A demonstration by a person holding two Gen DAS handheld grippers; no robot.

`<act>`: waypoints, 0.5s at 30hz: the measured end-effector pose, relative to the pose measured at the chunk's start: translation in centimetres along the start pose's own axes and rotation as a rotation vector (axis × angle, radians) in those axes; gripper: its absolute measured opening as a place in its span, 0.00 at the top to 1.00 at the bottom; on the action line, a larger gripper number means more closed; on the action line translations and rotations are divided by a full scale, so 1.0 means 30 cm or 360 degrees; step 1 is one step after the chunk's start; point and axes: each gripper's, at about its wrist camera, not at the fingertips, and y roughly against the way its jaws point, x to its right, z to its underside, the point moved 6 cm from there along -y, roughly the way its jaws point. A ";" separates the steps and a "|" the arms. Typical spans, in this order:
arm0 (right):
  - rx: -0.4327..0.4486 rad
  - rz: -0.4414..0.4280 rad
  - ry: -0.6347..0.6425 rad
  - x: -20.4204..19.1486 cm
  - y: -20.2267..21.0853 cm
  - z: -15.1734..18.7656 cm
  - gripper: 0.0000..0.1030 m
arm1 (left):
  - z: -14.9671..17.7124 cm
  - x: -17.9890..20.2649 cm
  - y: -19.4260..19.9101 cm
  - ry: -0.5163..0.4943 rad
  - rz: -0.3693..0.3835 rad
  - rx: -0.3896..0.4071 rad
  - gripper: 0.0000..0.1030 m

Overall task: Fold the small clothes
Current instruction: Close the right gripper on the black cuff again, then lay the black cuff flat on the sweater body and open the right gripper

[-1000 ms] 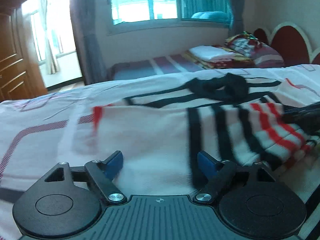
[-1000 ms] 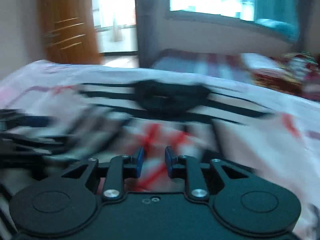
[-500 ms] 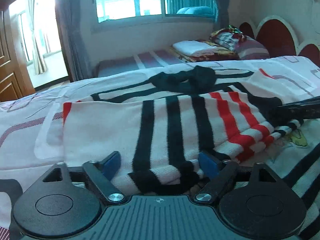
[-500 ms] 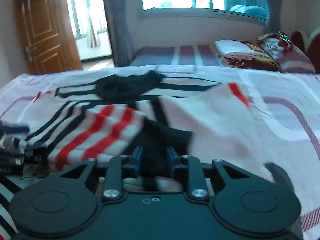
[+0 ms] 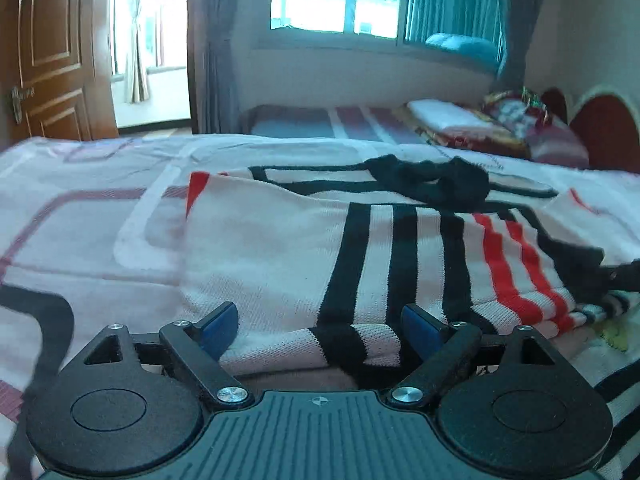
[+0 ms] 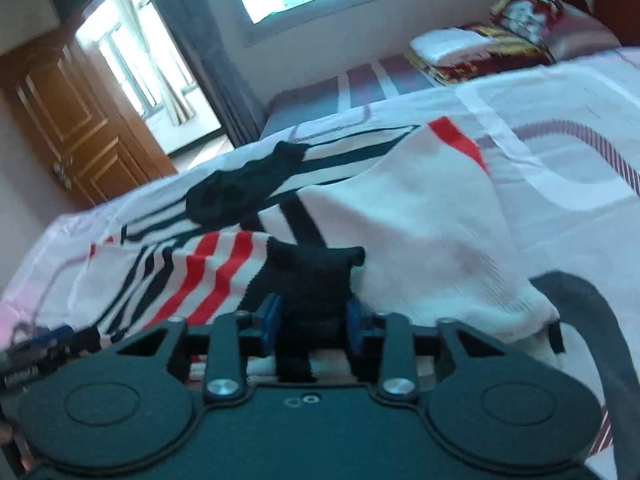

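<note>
Right wrist view: the right tool (image 6: 308, 320) is closing its jaws on a black cuff (image 6: 316, 276) of the striped sweater (image 6: 420, 216), and the blue pads are already pressing the bunched knit from both sides. Left wrist view: the left tool (image 5: 320, 326) is standing wide, gripping nothing; the folded hem of the sweater (image 5: 304, 264) is lying between its pads without being pressed.

Progress, as a judgement: the sweater is lying spread on the bed (image 5: 80, 216), one sleeve is being laid across the body toward the black collar (image 5: 436, 180), so the fold is looking roughly half done. Still to do: the other side, then the final doubling over.

Hard to make out: on the sweater's far side from the left tool, the cuff and the right tool are being cut off by the frame edge; beside the sweater's striped sleeve in the right view, a dark object is blurring out.
</note>
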 end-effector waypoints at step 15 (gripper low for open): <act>0.0014 -0.0028 0.0070 0.025 0.055 0.032 0.78 | -0.017 0.002 0.019 -0.0102 0.0031 -0.0009 0.14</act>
